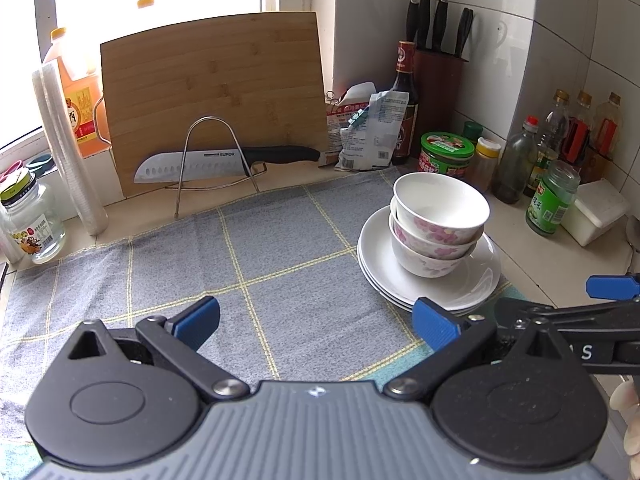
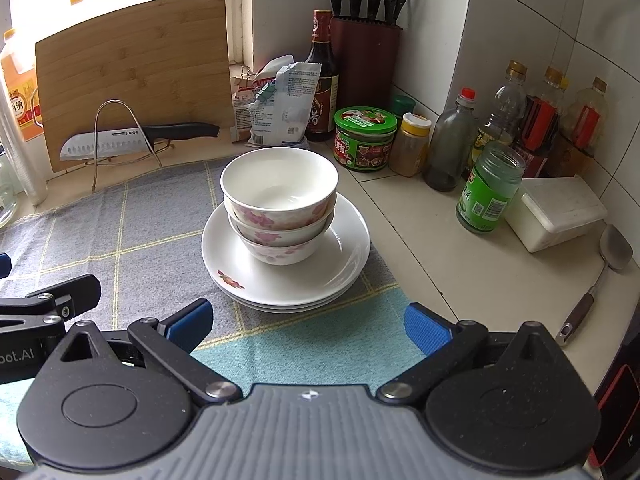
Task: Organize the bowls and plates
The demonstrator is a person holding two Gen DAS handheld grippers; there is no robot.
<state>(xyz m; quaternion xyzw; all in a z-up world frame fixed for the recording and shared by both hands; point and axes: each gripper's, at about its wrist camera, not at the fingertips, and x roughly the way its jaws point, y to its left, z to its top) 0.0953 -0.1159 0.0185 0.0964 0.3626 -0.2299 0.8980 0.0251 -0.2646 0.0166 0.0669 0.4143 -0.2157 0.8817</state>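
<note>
Kitchen counter under a checked cloth: three nested floral bowls sit on stacked white plates, ahead of our right gripper. Both it and the left gripper are spread, empty. We judge stacking complete; next, withdraw clear.

Stacked dishes at the right edge of the cloth on the counter.
Three nested bowls sit on stacked plates. Behind the cloth, a cutting board leans at the counter's back edge, a knife before it. Jars and bottles fill the back right corner; a spatula lies at right.
</note>
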